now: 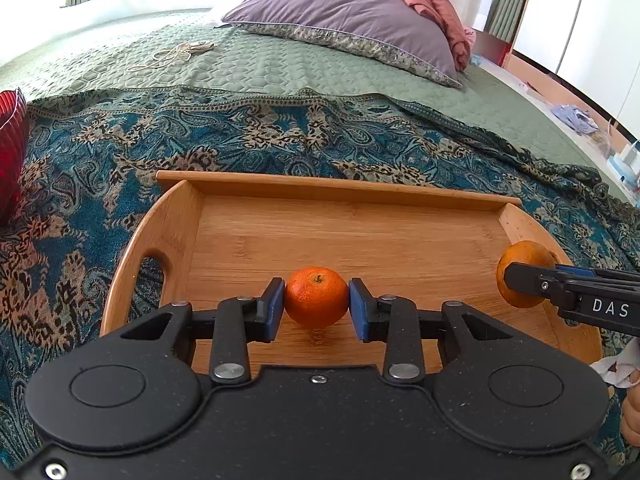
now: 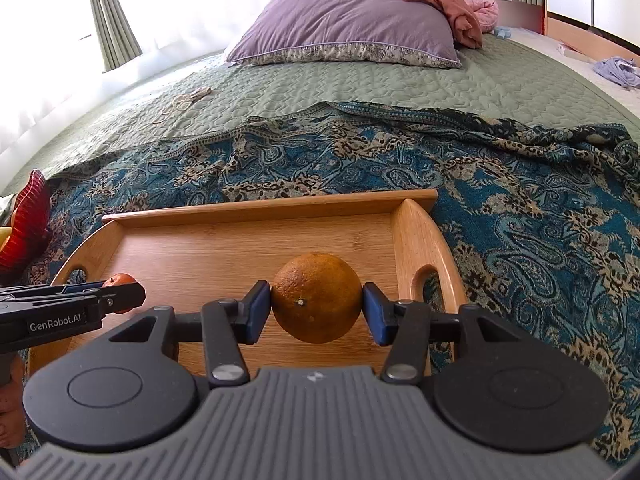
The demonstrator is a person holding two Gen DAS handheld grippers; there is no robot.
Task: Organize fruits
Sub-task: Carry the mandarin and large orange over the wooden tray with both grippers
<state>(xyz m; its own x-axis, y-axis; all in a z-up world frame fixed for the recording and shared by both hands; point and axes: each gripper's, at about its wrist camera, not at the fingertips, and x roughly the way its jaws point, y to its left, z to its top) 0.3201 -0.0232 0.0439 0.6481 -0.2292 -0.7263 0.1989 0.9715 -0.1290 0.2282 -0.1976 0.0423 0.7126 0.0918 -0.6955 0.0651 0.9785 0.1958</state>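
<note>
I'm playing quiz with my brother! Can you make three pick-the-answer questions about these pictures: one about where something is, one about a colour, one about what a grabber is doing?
1. Where is the wooden tray?
A. On a patterned blue blanket
B. On a kitchen counter
C. On the floor

2. What colour is the pillow?
A. Yellow
B. Purple
C. Black

3. What is the left gripper doing?
A. Hanging open over nothing
B. Gripping the tray handle
C. Clamping a small mandarin

Answers:
1. A, the paisley blanket shows all round the tray.
2. B, its top is plainly purple.
3. C, both blue pads press the mandarin's sides; the right gripper likewise clamps a bigger orange.
</note>
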